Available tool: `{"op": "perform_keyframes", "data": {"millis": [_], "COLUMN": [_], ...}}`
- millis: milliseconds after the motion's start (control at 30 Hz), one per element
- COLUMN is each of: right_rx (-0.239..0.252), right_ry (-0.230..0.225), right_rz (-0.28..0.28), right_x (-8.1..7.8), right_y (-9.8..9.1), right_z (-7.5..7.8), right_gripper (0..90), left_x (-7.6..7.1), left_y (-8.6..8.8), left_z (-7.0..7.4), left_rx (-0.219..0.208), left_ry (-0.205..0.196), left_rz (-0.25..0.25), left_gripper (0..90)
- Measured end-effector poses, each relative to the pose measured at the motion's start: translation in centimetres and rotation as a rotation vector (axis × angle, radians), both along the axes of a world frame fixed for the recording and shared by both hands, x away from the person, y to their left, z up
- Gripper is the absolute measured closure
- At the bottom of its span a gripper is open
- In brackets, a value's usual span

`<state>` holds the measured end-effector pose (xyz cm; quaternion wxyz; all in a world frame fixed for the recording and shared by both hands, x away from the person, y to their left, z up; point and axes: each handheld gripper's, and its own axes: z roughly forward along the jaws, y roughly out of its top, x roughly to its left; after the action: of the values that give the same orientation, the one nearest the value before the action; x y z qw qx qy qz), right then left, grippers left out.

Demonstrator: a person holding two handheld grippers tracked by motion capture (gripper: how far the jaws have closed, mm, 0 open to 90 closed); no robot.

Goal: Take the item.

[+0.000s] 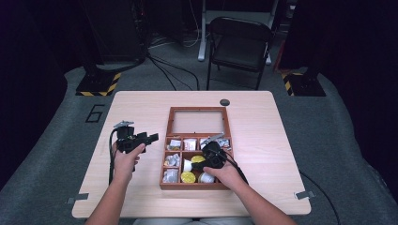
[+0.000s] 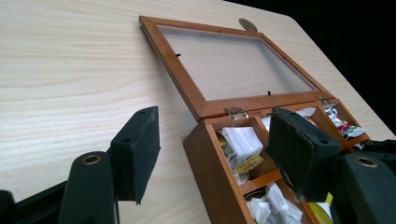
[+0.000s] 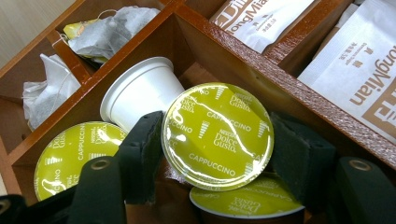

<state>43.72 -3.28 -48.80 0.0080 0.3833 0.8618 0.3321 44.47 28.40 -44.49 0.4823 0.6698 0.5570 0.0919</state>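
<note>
"Dolce Gusto Cappuccino" on capsule lid (image 3: 217, 136)

Capsules (image 3: 217, 135) crowd compartment, divider (image 3: 261, 79) blocks; table (image 1: 291, 140) free

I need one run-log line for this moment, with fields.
left gripper: open, beside wooden box | right gripper: jaws around capsule, inside box | lid: open
</note>
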Motion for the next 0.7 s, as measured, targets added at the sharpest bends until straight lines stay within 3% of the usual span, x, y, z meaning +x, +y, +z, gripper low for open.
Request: {"op": "perform_keyframes", "data": {"millis": [200, 333, 467, 700], "right_rx": [0.016, 0.045, 0.042, 0.07], "right_ry": [-0.015, -0.03, -0.067, -0.105], "right_rz": [0.007, 0.016, 0.037, 0.029], "right_x": [-0.2, -0.6, -1.0, -1.5], "right_y": [-0.1, -0.2, -0.4, -1.1], "right_z": [0.2, 1.4, 2.2, 3.4], "right_gripper": [37.4, 37.4, 37.4, 37.5], "left_x": [0.1, 0.1, 0.1, 0.4], "left_y": [0.1, 0.1, 0.1, 0.1], "left_z": [0.0, 0.0, 0.0, 0.0], "left_rx": [-0.003, -0.007, -0.011, -0.019], "left_ry": [-0.007, -0.005, 0.0, 0.001], "left_rz": [0.0, 0.005, 0.006, 0.008], "left_gripper": [34.3, 34.3, 34.3, 34.3]}}
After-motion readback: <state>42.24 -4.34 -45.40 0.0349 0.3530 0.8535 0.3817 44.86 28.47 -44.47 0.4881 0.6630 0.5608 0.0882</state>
